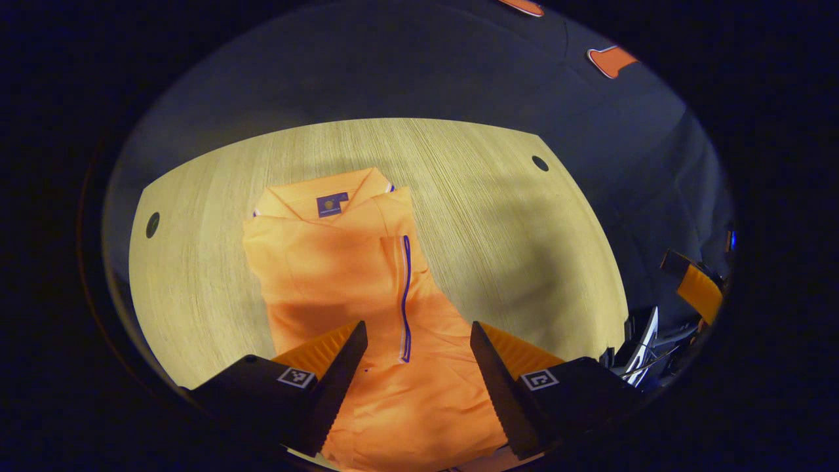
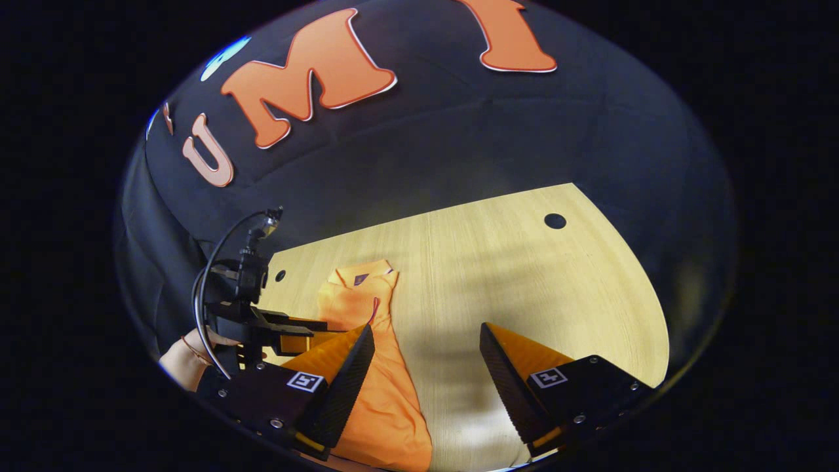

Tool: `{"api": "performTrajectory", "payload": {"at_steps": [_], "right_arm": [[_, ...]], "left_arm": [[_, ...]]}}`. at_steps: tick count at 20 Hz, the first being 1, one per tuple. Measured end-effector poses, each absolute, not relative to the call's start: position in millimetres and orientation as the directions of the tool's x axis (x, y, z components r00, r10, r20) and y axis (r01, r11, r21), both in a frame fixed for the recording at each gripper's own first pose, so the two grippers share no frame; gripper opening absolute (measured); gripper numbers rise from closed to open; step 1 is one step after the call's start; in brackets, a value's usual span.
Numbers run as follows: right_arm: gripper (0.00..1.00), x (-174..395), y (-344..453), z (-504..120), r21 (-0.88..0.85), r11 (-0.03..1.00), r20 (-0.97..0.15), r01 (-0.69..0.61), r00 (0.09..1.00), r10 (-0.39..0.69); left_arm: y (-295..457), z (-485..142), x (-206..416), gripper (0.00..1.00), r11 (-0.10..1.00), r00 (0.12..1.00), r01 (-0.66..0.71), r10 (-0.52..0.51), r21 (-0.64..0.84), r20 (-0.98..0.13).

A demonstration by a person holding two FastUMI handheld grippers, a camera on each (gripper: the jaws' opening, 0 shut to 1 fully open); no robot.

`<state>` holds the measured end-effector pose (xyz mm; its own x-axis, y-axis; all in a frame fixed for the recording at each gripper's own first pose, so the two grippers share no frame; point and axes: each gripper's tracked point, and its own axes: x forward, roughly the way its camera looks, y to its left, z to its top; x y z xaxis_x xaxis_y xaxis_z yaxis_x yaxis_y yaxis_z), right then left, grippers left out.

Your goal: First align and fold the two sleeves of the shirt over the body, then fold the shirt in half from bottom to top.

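An orange shirt (image 1: pixel 328 275) lies flat on the wooden table (image 1: pixel 524 262), its collar (image 1: pixel 331 196) at the far end. A sleeve with a purple-and-white hem (image 1: pixel 405 295) is folded over the body. My left gripper (image 1: pixel 417 326) hangs open above the shirt's lower half, nothing between its fingers. In the right gripper view the shirt (image 2: pixel 387 393) runs along the left, and my right gripper (image 2: pixel 426 328) stands open over bare table (image 2: pixel 524 282) just to the shirt's right. The left gripper (image 2: pixel 308 331), held by a hand (image 2: pixel 180 364), hovers over the shirt there.
The tabletop has small round holes near its far corners (image 1: pixel 540 163) (image 1: pixel 152 225) (image 2: pixel 555 221). Black cloth wall stands behind the table. Bare wood stretches to the right of the shirt. Some dark hardware (image 1: pixel 645 344) shows past the table's right edge.
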<state>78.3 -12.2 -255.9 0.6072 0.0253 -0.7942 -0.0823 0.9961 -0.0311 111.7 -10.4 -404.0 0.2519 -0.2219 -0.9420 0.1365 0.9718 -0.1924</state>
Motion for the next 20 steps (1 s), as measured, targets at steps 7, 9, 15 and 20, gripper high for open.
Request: {"api": "performTrajectory", "payload": {"at_steps": [7,9,15,20], "right_arm": [[0.99,52.1,27.0,-282.1,-0.066,0.986,-0.837,-0.151,0.547,0.027],[0.99,38.3,35.0,-292.2,-0.073,0.983,-0.858,-0.167,0.513,0.023],[0.99,-11.9,48.8,-329.1,-0.100,0.973,-0.911,-0.208,0.411,-0.006],[0.99,-62.5,52.0,-357.5,-0.112,0.966,-0.948,-0.231,0.317,-0.034]], "left_arm": [[55.4,-354.7,50.0,0.99,0.986,0.313,0.031,-0.165,-0.163,-0.935],[74.9,-349.9,21.7,0.99,0.987,0.307,-0.011,-0.152,-0.163,-0.939],[118.7,-359.5,-51.7,0.99,0.988,0.286,-0.093,-0.091,-0.122,-0.954],[122.3,-371.8,-115.6,0.99,0.972,0.220,-0.173,-0.122,-0.162,-0.968]]}}
